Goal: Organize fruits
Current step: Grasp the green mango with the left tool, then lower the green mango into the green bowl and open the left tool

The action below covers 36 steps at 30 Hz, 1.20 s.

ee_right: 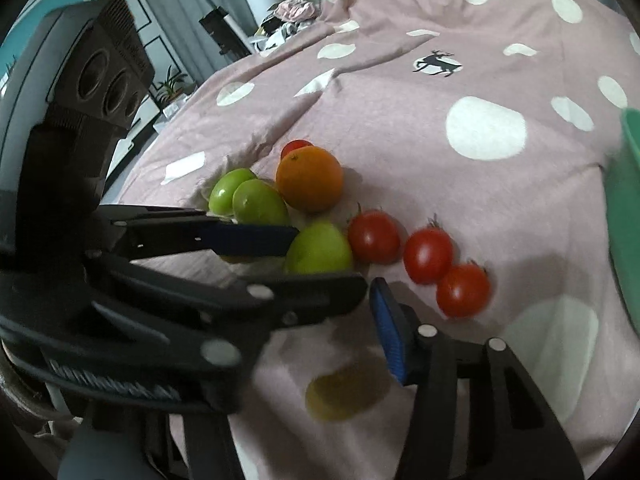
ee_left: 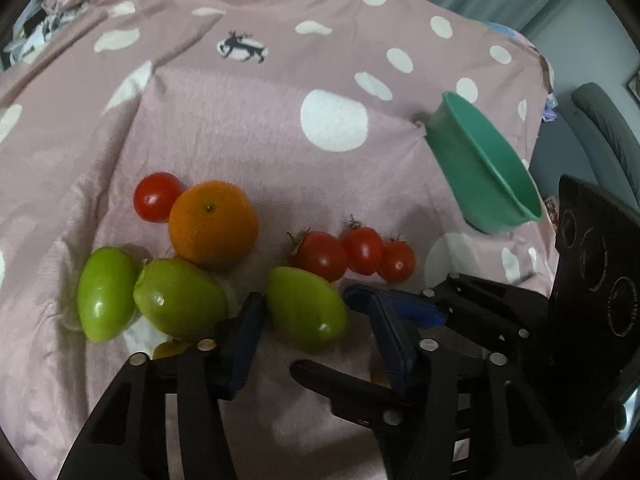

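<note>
Nearest the right wrist camera, a blurred yellowish fruit (ee_right: 346, 392) lay on the bed, low between where the fingers of the right hand-held gripper (ee_right: 328, 344) should stand. Only its blue pad at 3 o'clock showed, because the other finger was hidden behind the left tool. I could not tell how far it was open or whether it touched that fruit. Just beyond, the left hand-held gripper (ee_left: 306, 298) pointed steeply down with its jaws partly drawn in, bracketing the nearest green fruit (ee_left: 304, 316). Its pads sat right at the fruit's 9 and 3 o'clock flanks. Whether they pressed or merely grazed could not be read, and the fruit rested on the bedcover (ee_left: 240, 120). The step looked like picking this fruit for sorting. To do it well, the pads probably needed to seat across the widest part of the smooth, rounded skin, squeezing gently so it would not squirt forward into its neighbours. The right tool crowded in close from 3 o'clock, so the lift likely needed to go straight up to avoid knocking fingers together. Two more green fruits (ee_left: 180, 298) lay at 9 o'clock and a row of three cherry tomatoes (ee_left: 362, 250) at 1 o'clock. Farther off sat the orange (ee_left: 212, 226) with a fourth tomato (ee_left: 156, 196) touching it. The tilted green bowl (ee_left: 480, 168) stood well apart at 2 o'clock, the likely destination.
</note>
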Tool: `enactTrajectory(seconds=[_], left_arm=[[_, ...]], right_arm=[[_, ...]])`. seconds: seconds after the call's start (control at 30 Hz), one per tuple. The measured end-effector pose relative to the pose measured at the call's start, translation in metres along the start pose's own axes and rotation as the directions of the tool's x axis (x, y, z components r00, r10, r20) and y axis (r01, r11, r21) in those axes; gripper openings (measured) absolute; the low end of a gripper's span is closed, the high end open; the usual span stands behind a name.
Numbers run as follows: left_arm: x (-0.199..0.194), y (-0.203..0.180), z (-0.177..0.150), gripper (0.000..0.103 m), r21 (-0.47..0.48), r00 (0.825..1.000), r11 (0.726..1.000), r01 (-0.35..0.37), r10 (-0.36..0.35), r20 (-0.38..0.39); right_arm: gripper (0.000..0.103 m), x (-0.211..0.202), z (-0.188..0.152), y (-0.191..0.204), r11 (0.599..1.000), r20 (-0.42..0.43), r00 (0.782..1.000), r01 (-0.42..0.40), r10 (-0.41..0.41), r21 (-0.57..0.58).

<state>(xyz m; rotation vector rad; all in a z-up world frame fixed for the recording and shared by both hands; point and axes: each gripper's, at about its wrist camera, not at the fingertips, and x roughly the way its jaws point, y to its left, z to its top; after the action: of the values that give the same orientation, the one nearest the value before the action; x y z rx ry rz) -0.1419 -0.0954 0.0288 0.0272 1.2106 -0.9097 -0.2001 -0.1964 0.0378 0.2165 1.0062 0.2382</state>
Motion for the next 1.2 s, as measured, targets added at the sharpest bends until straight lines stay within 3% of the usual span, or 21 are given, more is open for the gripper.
enactTrajectory(seconds=[0.03, 0.1, 0.3, 0.47, 0.63, 0.8, 1.07, 1.2], left_arm=[[0.001, 0.003, 0.001, 0.041, -0.011, 1.000, 1.000, 0.009, -0.009, -0.007], [0.000, 0.006, 0.002, 0.040, -0.019, 1.000, 1.000, 0.010, -0.010, -0.002], [-0.010, 0.000, 0.000, 0.040, -0.002, 0.999, 1.000, 0.028, -0.028, 0.015], [-0.019, -0.033, 0.013, 0.040, 0.075, 0.997, 0.996, 0.056, -0.060, 0.052], [-0.020, -0.086, 0.038, 0.040, 0.203, 0.991, 0.976, 0.080, -0.100, 0.091], [-0.005, -0.140, 0.064, 0.040, 0.311, 0.980, 0.943, 0.122, -0.164, 0.110], [0.040, -0.191, 0.095, 0.040, 0.382, 0.973, 0.907, 0.177, -0.220, 0.073], [0.060, -0.196, 0.102, 0.041, 0.348, 0.974, 0.918, 0.192, -0.222, 0.047]], right_arm=[[0.048, 0.003, 0.002, -0.001, 1.000, -0.007, 1.000, -0.001, 0.001, -0.001], [0.041, 0.009, 0.004, 0.001, 1.000, -0.023, 1.000, 0.012, -0.013, -0.016], [0.040, 0.000, 0.002, 0.002, 1.000, 0.020, 1.000, 0.006, -0.006, -0.020], [0.040, -0.030, -0.001, -0.002, 0.999, 0.107, 0.993, 0.047, -0.045, -0.016], [0.040, -0.078, 0.003, -0.025, 0.989, 0.219, 0.965, 0.144, -0.145, 0.023], [0.040, -0.126, 0.001, -0.062, 0.969, 0.299, 0.921, 0.231, -0.248, 0.092], [0.040, -0.153, -0.005, -0.126, 0.927, 0.306, 0.878, 0.318, -0.367, 0.197], [0.042, -0.151, -0.009, -0.151, 0.909, 0.283, 0.874, 0.327, -0.394, 0.257]])
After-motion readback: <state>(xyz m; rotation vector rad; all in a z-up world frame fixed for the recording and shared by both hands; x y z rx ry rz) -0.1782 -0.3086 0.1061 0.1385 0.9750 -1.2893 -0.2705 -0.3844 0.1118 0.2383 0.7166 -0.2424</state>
